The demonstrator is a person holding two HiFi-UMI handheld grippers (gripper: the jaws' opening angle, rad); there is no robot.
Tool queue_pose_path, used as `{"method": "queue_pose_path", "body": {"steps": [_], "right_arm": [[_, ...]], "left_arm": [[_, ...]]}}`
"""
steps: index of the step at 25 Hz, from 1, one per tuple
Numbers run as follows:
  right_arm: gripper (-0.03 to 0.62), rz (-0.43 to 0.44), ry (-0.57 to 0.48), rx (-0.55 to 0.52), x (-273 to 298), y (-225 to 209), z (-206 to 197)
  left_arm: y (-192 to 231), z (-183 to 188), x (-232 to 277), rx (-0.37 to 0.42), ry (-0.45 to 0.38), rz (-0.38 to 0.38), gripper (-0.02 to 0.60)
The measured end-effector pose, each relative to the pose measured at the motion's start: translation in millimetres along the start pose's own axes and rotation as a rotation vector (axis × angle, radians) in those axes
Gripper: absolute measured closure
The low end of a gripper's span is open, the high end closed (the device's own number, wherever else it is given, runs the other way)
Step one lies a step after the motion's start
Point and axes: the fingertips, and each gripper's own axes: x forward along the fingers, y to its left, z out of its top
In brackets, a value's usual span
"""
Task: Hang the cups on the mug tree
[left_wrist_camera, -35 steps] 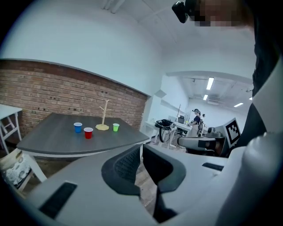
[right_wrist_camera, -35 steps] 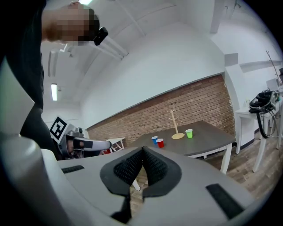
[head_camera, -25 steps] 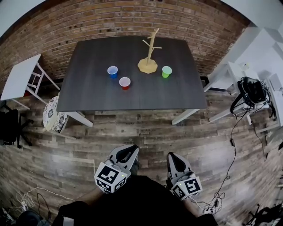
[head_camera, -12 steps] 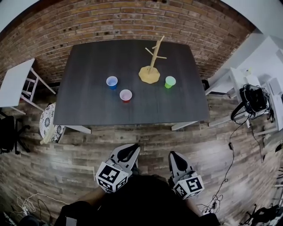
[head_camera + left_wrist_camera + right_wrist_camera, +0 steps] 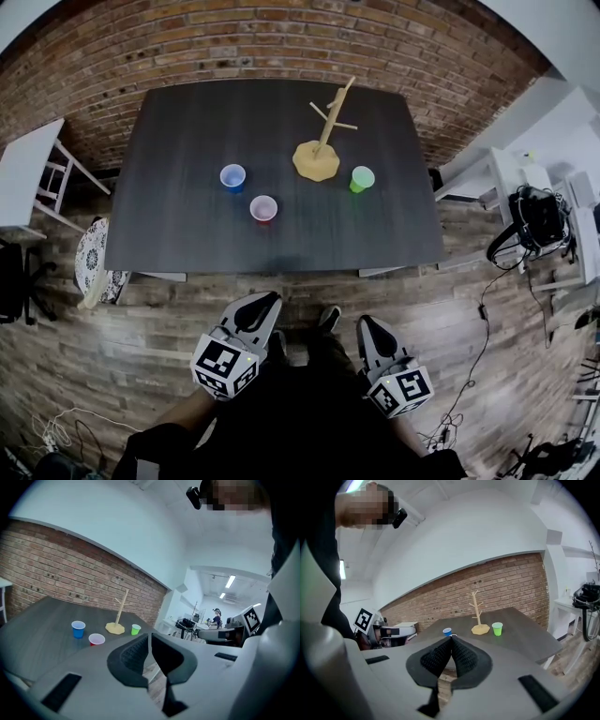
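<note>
Brick wall (image 5: 281, 42) ran behind the far edge of a dark desk (image 5: 178, 234), wood plank floor (image 5: 469, 309) all round it. White furniture (image 5: 28, 169) stood off the desk's left edge.

Mug tree (image 5: 320, 150) stood upright near the far edge, a bit right of the middle, pegs bare. Green cup (image 5: 362, 178) stood just beside the tree's base, on the side toward the right edge, not touching it. Blue cup (image 5: 232, 177) stood left of the tree, near the desk's middle. Red cup (image 5: 263, 208) stood close to the blue one, nearer the near edge and apart from it. All three cups were upright, mouths up, on the desk top.

Left gripper (image 5: 270, 298) hung over the floor, short of the desk's near edge and well apart from the cups. Its fingers (image 5: 133, 656) were closed, only a thin slit between the pads, nothing in them. Right gripper (image 5: 365, 322) hung beside it, also over the floor short of the near edge. Its fingers (image 5: 438, 657) were pressed together, empty. Both pointed toward the desk, tilted slightly down.
</note>
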Motion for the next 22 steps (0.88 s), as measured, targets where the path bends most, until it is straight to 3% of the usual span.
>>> {"method": "queue_pose_path", "body": {"steps": [7, 13, 15, 19, 22], "right_arm": [[0.574, 0.035, -0.021, 0.023, 37, -40, 24], [0.574, 0.103, -0.015, 0.026, 72, -88, 44], [0.574, 0.117, -0.002, 0.031, 83, -104, 50], [0.574, 0.153, 0.046, 0.045, 112, -134, 56], [0.574, 0.178, 0.084, 0.040, 132, -152, 57]], "left_arm": [[78, 10, 36, 0.014, -0.006, 0.162, 0.546], [145, -24, 72, -0.051, 0.082, 0.303, 0.542], [160, -34, 85, -0.063, 0.111, 0.335, 0.501], [188, -55, 118, 0.021, 0.195, 0.407, 0.413], [204, -73, 149, 0.083, 0.236, 0.446, 0.387]]}}
